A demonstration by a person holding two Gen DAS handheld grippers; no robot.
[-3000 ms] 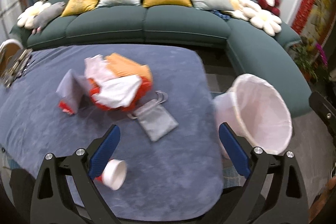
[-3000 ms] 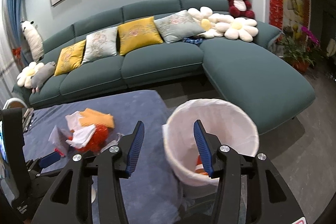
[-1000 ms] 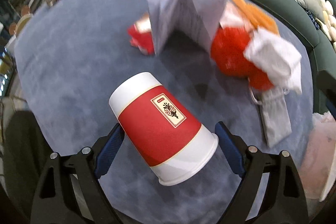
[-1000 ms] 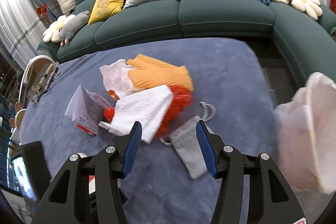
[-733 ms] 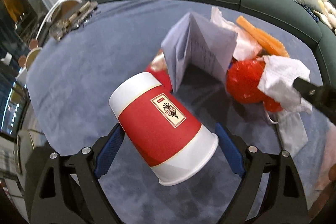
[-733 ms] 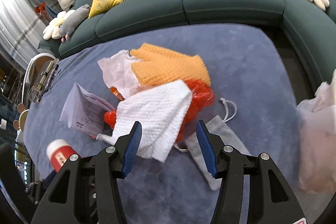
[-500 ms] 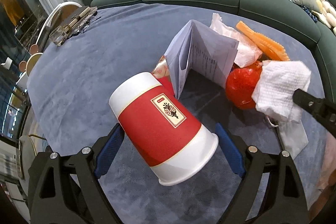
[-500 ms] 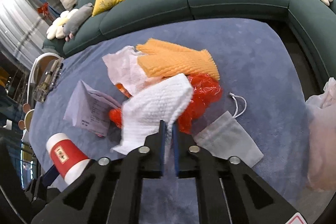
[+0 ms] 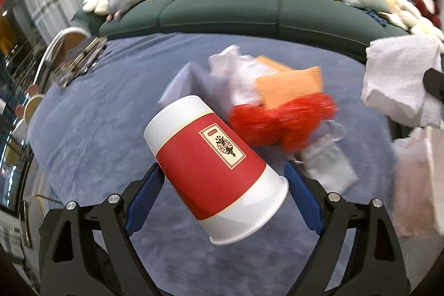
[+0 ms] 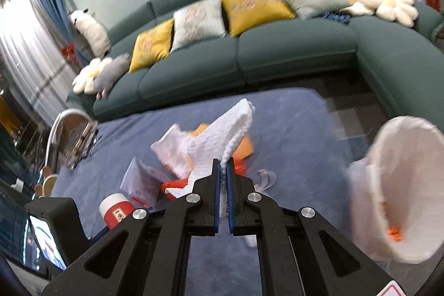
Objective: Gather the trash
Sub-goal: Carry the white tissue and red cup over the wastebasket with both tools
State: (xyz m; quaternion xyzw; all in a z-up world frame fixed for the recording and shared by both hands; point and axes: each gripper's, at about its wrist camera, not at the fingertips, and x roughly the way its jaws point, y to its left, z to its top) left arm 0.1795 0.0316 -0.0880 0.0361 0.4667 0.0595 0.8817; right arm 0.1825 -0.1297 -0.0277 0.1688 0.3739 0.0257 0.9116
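Observation:
My left gripper (image 9: 222, 171) is shut on a red-and-white paper cup (image 9: 211, 171), held tilted above the blue-grey table cloth (image 9: 97, 115). My right gripper (image 10: 223, 171) is shut on a white paper towel (image 10: 224, 135), which hangs in the air; the towel (image 9: 399, 79) also shows at the right of the left wrist view. Below lies the trash pile: red plastic bag (image 9: 280, 118), orange cloth (image 9: 288, 85), white tissue (image 9: 236, 74), folded leaflet (image 10: 141, 182), grey pouch (image 9: 327, 165). A white-lined bin (image 10: 399, 185) stands at the table's right edge.
A green sofa (image 10: 277, 54) with cushions and soft toys curves round behind and to the right of the table. Metal items and a chair (image 10: 75, 140) sit at the table's far left. The cup (image 10: 116, 210) and left gripper body appear low left in the right wrist view.
The right gripper shut on the white towel and lifted it off the pile toward the bin. The left gripper, which took hold of the cup earlier, rose with it.

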